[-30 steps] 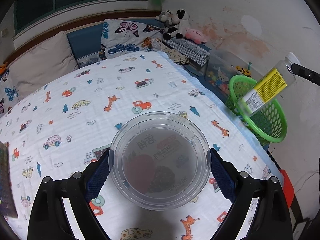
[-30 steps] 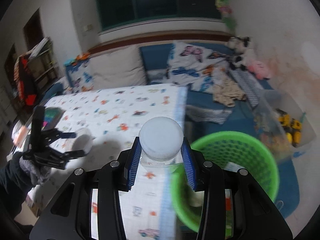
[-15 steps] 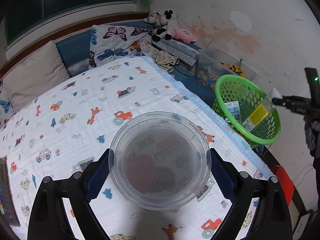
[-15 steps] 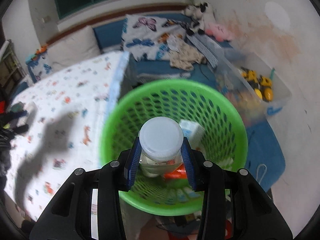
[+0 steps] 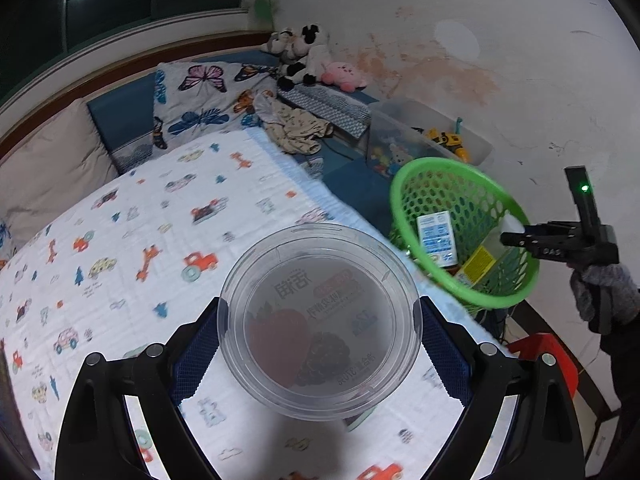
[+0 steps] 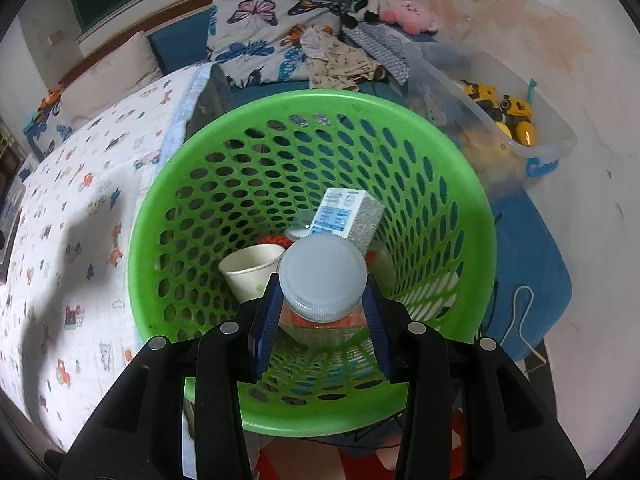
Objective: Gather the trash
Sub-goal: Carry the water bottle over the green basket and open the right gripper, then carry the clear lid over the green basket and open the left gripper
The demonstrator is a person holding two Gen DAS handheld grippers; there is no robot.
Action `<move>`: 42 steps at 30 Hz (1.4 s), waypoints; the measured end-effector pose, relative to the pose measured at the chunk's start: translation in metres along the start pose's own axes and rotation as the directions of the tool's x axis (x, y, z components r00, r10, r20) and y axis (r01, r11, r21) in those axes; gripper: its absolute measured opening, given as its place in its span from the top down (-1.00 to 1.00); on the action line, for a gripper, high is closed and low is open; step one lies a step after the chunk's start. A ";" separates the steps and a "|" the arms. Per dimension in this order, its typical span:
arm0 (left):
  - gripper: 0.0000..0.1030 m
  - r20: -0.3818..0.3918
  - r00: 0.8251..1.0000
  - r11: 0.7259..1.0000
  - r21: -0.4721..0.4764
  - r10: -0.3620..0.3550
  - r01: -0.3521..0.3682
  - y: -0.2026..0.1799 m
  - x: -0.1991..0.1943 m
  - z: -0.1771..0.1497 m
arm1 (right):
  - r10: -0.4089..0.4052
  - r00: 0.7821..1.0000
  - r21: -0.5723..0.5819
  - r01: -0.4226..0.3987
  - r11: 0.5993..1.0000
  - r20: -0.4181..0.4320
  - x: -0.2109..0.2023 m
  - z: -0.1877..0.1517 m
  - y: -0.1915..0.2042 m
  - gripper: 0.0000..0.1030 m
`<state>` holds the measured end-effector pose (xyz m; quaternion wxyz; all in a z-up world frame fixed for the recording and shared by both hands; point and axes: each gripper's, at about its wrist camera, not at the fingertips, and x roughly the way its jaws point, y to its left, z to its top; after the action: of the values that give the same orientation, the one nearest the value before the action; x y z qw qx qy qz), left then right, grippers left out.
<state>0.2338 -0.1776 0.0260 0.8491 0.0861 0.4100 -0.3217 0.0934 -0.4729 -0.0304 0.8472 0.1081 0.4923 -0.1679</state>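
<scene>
Right hand-held gripper (image 6: 323,310): narrow, clamped on white-capped bottle (image 6: 323,276) inside green basket (image 6: 460,184). Left hand-held gripper (image 5: 320,340): wide, clamped on clear tub (image 5: 320,320).

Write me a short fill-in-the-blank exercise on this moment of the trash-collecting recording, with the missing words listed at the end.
1. The right gripper is shut on a clear bottle with a ____ cap.
2. That bottle hangs inside the ____ basket.
3. The left gripper holds a round clear tub above the ____.
4. In the basket, the paper cup lies to the ____ of the bottle cap in the right wrist view.

Missing words: white; green; bed; left
</scene>
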 end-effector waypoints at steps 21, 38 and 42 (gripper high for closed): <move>-0.74 -0.066 0.990 0.985 0.106 -0.127 0.134 -0.117 0.067 0.054 | 0.019 0.989 0.044 -0.026 0.999 0.148 -0.053 -0.005 -0.022 -0.11; -0.75 -0.199 0.962 0.973 0.098 -0.186 0.209 -0.179 0.138 0.058 | 0.026 0.977 0.079 -0.044 0.996 0.213 -0.080 -0.039 -0.037 -0.23; -0.75 -0.210 0.958 0.972 0.094 -0.194 0.217 -0.186 0.143 0.057 | 0.021 0.975 0.096 -0.043 0.994 0.222 -0.084 -0.047 -0.041 -0.23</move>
<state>0.2205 -0.4139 -0.0230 0.7593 0.1240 0.4802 -0.4213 0.0017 -0.4790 0.0190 0.8927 0.1390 0.3845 -0.1895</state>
